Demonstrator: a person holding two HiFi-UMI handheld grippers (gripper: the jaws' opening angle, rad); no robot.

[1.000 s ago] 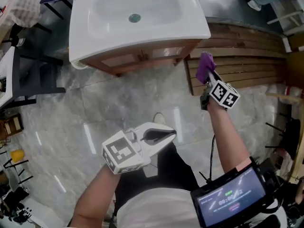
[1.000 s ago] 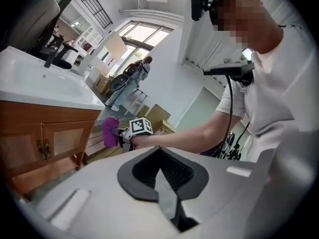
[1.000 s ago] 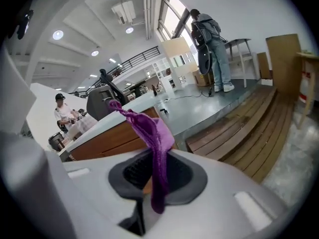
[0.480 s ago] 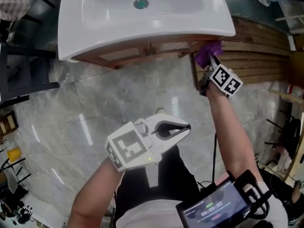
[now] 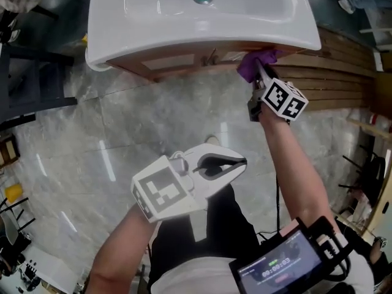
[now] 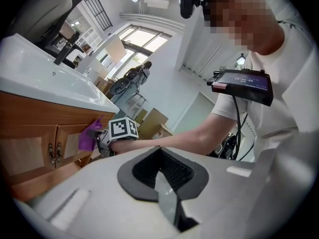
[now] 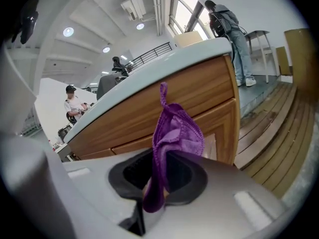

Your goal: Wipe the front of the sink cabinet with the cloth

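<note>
A grey stone floor (image 5: 153, 127) lies under the cabinet (image 5: 165, 63) with its white sink (image 5: 294, 29) on top. The right gripper (image 5: 258, 73) pinches the purple cloth (image 5: 252, 64) at the right end of the cabinet front, just under the sink rim, so most of the wood lies to the cloth's left. The left gripper (image 5: 237, 162) has its jaws pressed together on nothing, well away from the cabinet.

Basin (image 5: 122, 38) sat on sink cabinet (image 5: 165, 61), top of frame; cloth (image 5: 251, 65) against its right front; slatted boards (image 5: 343, 78) further right.
</note>
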